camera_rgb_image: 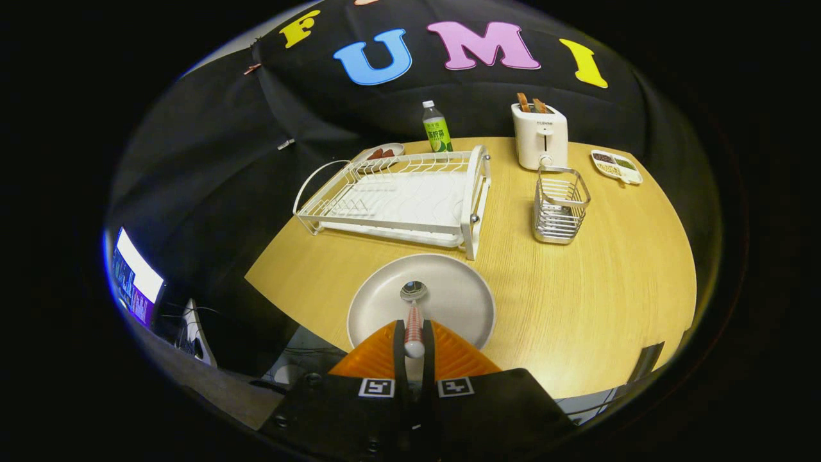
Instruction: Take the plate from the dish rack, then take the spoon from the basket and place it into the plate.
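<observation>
Steel spoon [414, 314] clamped in hand-held gripper [414, 343] (fingers nearly together); bowl over plate [449, 301]

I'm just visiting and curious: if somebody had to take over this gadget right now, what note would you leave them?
Hand-held gripper: shut on the spoon, holding it by the handle, bowl end pointing forward over the plate.
Plate: out of the dish rack, lying flat on the table just in front of the rack.
Basket: to the right of the rack, spoon already taken out.
Done: plate fetched, spoon fetched and brought over the plate.
Left: lower the spoon if it isn't resting yet, open the fingers so it lies in the plate, then pull back.
</observation>
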{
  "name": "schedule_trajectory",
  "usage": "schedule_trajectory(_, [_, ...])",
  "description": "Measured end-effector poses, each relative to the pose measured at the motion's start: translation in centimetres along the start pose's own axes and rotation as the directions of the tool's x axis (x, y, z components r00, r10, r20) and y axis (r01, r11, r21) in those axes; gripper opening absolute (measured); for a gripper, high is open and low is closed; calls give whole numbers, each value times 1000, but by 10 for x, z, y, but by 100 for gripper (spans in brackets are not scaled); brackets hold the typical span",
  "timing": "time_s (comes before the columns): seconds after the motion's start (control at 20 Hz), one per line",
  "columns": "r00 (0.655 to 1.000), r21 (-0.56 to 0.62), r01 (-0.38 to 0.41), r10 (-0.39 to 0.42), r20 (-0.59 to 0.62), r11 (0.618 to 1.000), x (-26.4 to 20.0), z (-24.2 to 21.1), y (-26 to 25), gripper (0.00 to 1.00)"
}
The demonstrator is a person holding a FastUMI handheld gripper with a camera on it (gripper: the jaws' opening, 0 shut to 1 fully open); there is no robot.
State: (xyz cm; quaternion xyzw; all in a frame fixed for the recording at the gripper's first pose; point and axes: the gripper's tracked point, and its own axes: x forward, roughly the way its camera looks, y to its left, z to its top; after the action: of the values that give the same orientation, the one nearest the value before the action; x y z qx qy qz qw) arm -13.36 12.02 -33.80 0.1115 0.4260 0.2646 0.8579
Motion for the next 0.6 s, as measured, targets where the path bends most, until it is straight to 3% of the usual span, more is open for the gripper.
schedule_trajectory(0.25, [999, 41, 16, -15, -33, 999, 15, -7, -5, 14])
schedule_trajectory(0.35, [999, 61, 37, -35, -27, 997, 17, -3, -12, 27])
schedule_trajectory(0.45, [998, 83, 60, -59, -14, 995, 17, 0, -19, 46])
schedule_trajectory(0.5, [998, 93, 67, -66, -9, 993, 16, 2, -21, 63])
schedule_trajectory(0.55, [997, 98, 76, -76, -3, 992, 14, 3, -24, 68])
schedule_trajectory(0.6, [996, 99, 90, -91, 0, 991, 13, 4, -29, 83])
